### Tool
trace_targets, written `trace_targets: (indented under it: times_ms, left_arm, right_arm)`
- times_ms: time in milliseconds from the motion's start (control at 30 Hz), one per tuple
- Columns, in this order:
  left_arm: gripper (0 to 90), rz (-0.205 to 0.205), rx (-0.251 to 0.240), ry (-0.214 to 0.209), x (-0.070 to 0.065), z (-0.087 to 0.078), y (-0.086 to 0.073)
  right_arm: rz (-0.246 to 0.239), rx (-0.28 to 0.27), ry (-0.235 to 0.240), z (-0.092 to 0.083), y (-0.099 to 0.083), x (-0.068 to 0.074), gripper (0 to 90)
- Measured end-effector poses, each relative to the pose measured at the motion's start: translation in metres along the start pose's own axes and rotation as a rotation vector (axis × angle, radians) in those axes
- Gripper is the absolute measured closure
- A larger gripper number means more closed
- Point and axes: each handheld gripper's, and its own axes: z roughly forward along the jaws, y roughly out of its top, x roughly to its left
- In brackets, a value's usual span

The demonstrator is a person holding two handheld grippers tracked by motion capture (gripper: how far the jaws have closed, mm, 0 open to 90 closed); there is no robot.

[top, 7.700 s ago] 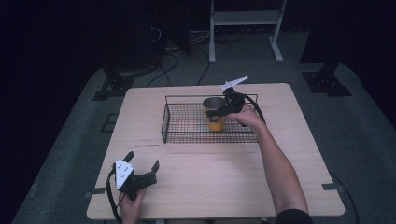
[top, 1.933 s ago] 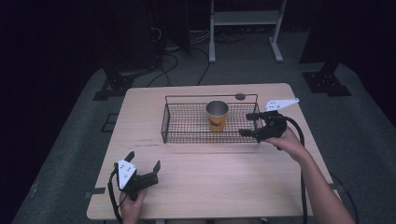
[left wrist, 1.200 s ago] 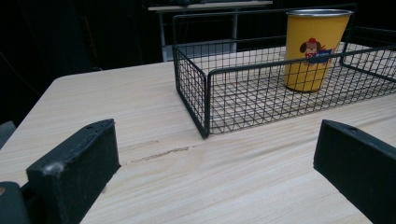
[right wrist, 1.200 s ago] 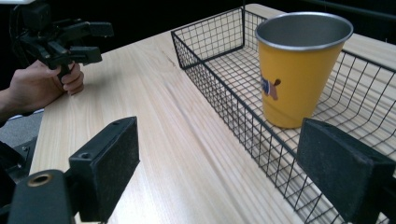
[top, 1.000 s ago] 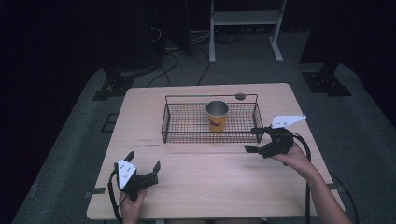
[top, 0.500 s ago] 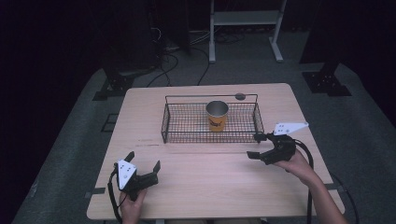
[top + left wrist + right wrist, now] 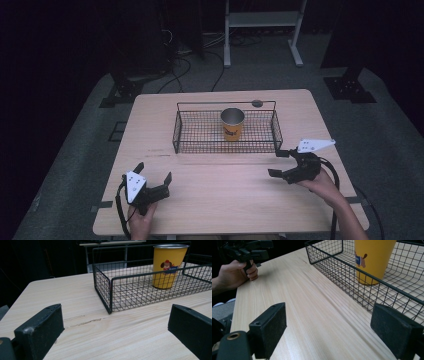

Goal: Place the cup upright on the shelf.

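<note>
Nearest the person's edge of the wooden surface [image 7: 225, 200], the left claw [image 7: 152, 176] sits low at the front left corner, held in a hand [image 7: 140, 222] — its jaws stand wide apart with nothing between them. In the left gripper view those two black jaws frame bare wood, and the wire basket's near corner is well ahead of them.

Over on the right, a bit farther in, the right claw [image 7: 280, 163] is also spread wide and empty, pointing left and hovering just off the front right corner of the black wire basket [image 7: 200, 145]. The grey three-cornered plate on top of it sticks out toward the right edge. In the right gripper view its jaws sit just beside the basket's front wall, with the left hand and its claw visible farther off at the top left.

The yellow cup [image 7: 232, 124] — metal rim, little cartoon dog printed on the side — stands upright inside the basket, right of the middle. It's clear of both claws: near the right one but behind the basket wall, well apart from the left one.

Past the basket there's a small dark round thing [image 7: 257, 103] on the surface near the far edge; can't tell what it is.
</note>
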Motion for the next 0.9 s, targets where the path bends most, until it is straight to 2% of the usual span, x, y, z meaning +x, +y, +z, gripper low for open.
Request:
trace_targets:
  times_ms: [600,733,833,900]
  left_arm:
    - [0.0,0.002,0.001,-0.001,0.000,0.001,0.000]
    - [0.0,0.002,0.002,0.000,0.000,0.001,0.000]
    - [0.0,0.000,0.007,0.001,0.000,0.001,0.000]
    - [0.0,-0.004,0.006,0.000,0.000,0.001,0.000]
  right_arm:
    - [0.014,-0.009,-0.017,-0.008,-0.030,0.015,12.7]
    - [0.022,-0.028,-0.024,-0.009,-0.041,0.023,12.6]
    - [0.046,-0.075,-0.024,-0.009,-0.051,0.028,12.6]
    - [0.042,-0.065,-0.042,-0.008,-0.057,0.031,12.6]
